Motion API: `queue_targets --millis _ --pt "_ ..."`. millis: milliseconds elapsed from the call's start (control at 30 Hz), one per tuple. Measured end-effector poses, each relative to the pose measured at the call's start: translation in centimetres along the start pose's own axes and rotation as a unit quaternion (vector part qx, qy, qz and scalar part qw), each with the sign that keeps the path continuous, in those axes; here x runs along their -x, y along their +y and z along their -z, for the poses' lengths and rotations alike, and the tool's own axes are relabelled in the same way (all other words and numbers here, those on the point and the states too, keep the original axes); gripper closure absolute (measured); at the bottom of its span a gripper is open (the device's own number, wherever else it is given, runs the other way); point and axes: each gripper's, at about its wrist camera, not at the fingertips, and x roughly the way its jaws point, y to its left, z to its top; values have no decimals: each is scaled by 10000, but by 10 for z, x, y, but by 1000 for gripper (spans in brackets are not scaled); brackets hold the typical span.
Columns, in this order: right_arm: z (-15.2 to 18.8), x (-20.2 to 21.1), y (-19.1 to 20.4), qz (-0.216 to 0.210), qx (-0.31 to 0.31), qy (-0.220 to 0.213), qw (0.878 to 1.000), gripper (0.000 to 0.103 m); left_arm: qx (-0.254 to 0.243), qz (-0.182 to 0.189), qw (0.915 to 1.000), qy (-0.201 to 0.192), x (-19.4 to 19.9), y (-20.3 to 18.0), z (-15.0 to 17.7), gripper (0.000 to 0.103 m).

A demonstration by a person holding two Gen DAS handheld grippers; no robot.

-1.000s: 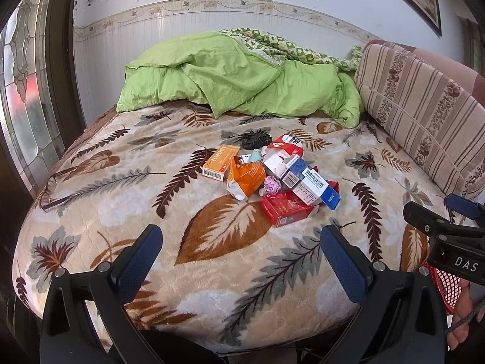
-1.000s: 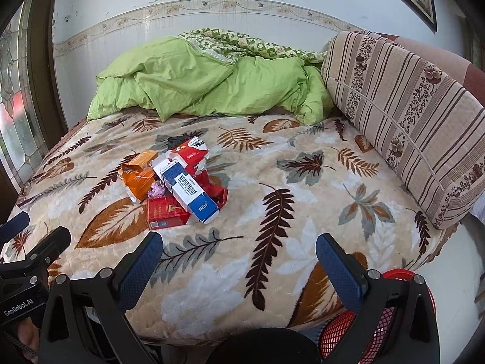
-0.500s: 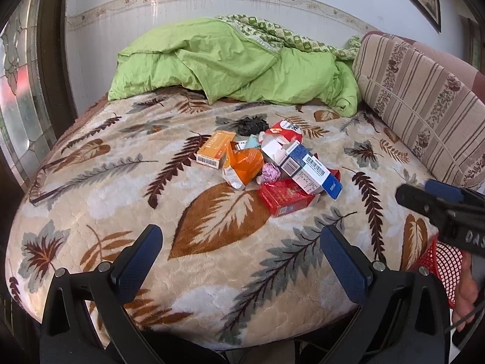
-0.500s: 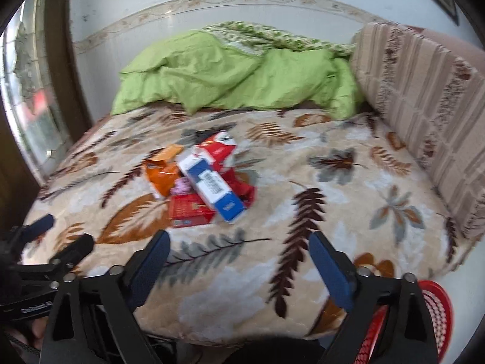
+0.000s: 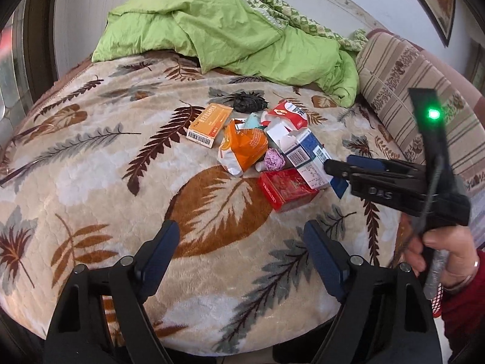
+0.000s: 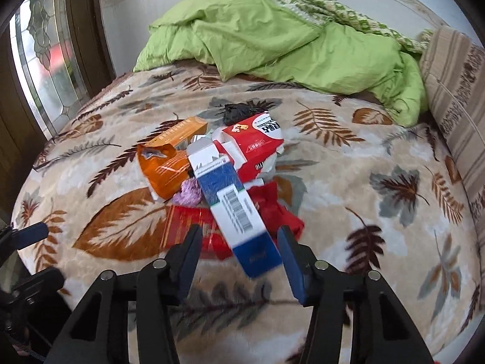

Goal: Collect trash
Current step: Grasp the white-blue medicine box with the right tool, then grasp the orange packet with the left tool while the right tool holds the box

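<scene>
Blue-white carton [image 6: 239,212] between right gripper [image 6: 239,253] fingers, closing, untouched; left gripper [image 5: 239,250] closing, empty.

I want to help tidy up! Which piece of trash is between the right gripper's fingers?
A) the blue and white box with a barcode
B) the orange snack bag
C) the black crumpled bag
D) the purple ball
A: in the right wrist view the blue and white box lies between the closing fingers of the right gripper, its near end in the gap; the pads do not yet press it.
</scene>
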Motion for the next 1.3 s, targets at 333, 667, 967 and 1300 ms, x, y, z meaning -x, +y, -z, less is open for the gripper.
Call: queue_targets --millis 333,667,967,1300 --pt "-10 -38 23 151 672 233 9974 62 359 -47 9990 261 -49 27 -40 20" --pt "6 7 -5 -324 -545 -346 9974 62 138 -90 9998 140 -100 12 -80 20" --pt "22 20 -6 -477 -990 -522 9926 62 468 371 9975 373 -138 19 -86 50" --pt "23 33 -7 -645 -1186 -654 9887 62 597 545 9966 153 -107 27 -74 67"
